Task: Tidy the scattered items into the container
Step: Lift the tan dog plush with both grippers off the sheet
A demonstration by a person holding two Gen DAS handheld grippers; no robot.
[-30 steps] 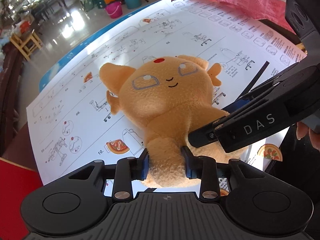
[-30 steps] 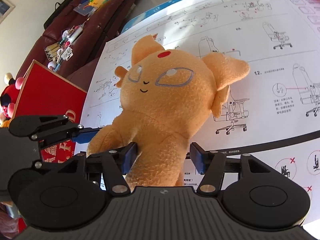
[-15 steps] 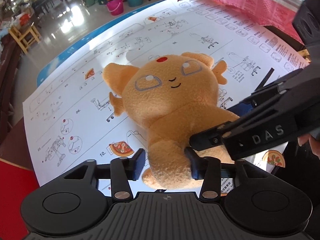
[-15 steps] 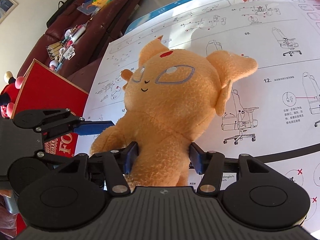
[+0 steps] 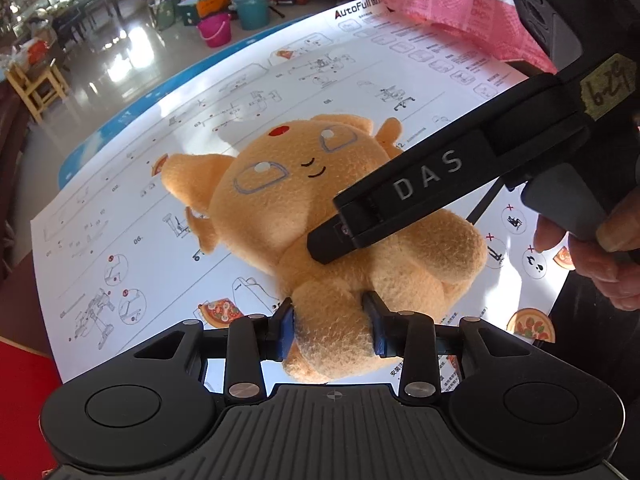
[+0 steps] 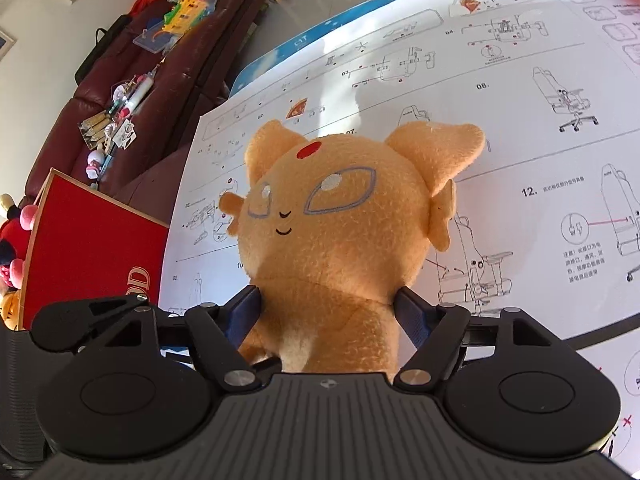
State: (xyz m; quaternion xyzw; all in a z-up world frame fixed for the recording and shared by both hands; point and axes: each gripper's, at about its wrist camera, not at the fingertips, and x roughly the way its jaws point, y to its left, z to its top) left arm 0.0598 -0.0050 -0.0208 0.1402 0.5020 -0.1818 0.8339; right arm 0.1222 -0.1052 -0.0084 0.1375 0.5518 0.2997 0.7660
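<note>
The left gripper [image 5: 329, 330] pinches a foot of the orange plush toy [image 5: 320, 216], both pads pressed into the fur. The right gripper [image 6: 328, 312] has the toy's body between its fingers [image 6: 412, 314], and its jaws are opening; the pads stand right at the fur, and whether they touch it I cannot tell. In the left view the right gripper reaches in from the right across the toy's middle, with a hand [image 5: 600, 256] on its handle.

The toy lies on its back, face up, on a large white instruction sheet [image 6: 520, 120] printed with chair drawings. The sheet is bare on all sides of the toy, so there is open room to the left, right and beyond the head. Its near-left edge ends just beside a red box [image 6: 92, 256], which stands left of the right gripper. A pink cloth [image 5: 460, 4] covers the sheet's far right corner. Further off are a dark red sofa [image 6: 132, 92] strewn with small things, and past the blue far edge a shiny floor with plastic buckets [image 5: 236, 16].
</note>
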